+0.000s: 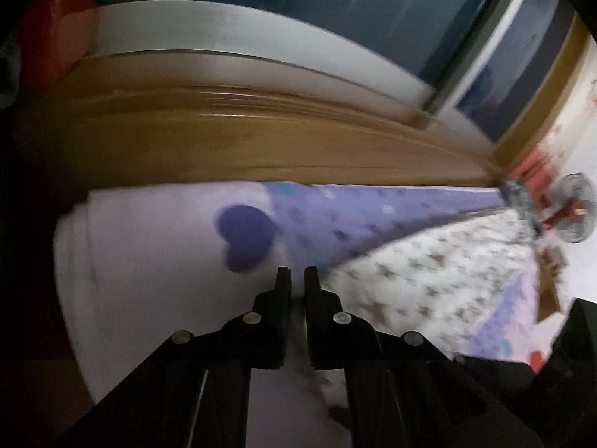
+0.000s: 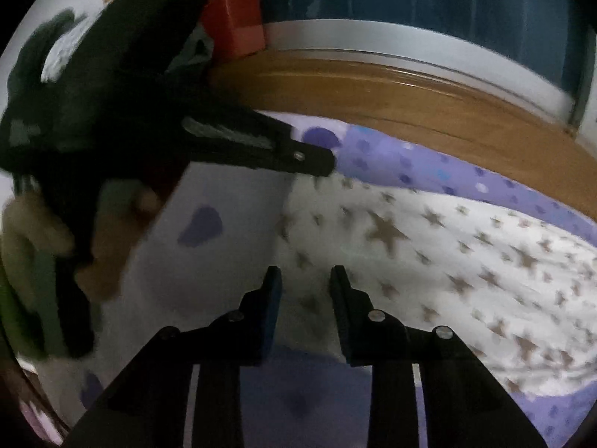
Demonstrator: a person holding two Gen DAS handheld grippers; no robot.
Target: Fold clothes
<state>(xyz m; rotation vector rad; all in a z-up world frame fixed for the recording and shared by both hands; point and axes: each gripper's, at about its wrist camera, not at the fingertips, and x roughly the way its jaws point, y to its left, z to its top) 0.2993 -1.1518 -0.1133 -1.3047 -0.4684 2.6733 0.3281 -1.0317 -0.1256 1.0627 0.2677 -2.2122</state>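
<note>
My left gripper (image 1: 297, 274) is pinched on the white star-printed cloth (image 2: 466, 261) lying on the purple bedsheet (image 2: 429, 166); right gripper (image 2: 305, 274) gapes above it, so an uneven lift could skew the fold.

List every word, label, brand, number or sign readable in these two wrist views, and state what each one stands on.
None can be read in either view.
The fan hub may carry a marking: too small and blurred to read.
The white star-print cloth, the purple dotted sheet and the pale cloth with purple hearts bear only patterns, no lettering.
The red box shows no legible label.
</note>
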